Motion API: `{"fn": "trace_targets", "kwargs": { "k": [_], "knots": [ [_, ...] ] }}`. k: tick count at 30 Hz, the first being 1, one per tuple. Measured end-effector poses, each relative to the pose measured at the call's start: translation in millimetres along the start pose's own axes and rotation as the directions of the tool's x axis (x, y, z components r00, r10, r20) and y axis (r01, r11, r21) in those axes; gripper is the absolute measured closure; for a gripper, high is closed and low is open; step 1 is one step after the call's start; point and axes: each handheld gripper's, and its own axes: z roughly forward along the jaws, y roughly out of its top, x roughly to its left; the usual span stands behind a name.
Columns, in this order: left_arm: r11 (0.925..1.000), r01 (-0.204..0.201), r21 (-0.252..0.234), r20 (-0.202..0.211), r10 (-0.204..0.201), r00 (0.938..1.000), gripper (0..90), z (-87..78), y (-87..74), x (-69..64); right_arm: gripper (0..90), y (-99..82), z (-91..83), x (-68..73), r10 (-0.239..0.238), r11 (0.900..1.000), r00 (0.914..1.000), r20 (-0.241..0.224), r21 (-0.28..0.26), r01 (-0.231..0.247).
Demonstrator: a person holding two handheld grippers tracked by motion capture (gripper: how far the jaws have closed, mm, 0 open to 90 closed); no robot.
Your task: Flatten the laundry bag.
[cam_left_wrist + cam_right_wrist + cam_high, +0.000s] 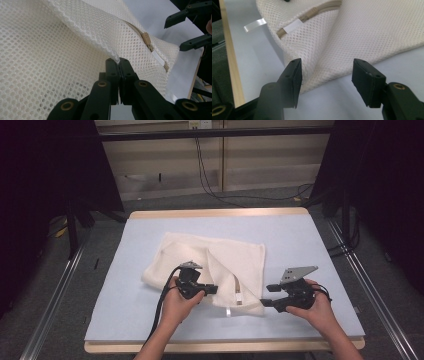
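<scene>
Left gripper (119,61): jaws pressed together, pinching a fold of the cream mesh zippered laundry bag (235,257).
Right gripper (325,75): jaws spread, bag's corner just beyond, untouched.
Bag: lay mid-table on the pale blue tabletop (300,240).

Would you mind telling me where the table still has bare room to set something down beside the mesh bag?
The table is bare along the far edge beyond the mesh bag, down the left side, and at the far right corner. The near middle is crowded: the left gripper pinches the bag, and the open right gripper sits at its corner.
</scene>
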Motion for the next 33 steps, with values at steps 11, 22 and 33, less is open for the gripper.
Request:
{"fn": "trace_targets", "kwargs": {
  "k": [11,22,33],
  "knots": [
    [0.9999,-0.012,-0.007,-0.012,0.012,0.9999,87.7,-11.1,-10.4,0.7,42.9,-3.0,18.7,-5.3,0.002,0.9981,0.9906,0.137,0.06,-0.01],
    [0.9999,-0.015,0.006,-0.017,0.016,0.9997,87.7,-8.4,-11.7,4.2,58.0,5.0,43.4,-0.4,0.027,0.9956,0.9886,0.148,0.085,-0.04],
    [0.9996,-0.019,-0.023,-0.007,0.019,0.9998,87.7,-8.1,-7.1,3.2,88.5,13.8,46.3,-7.1,0.057,0.9935,0.9597,0.275,0.079,-0.081]
  ]
}}
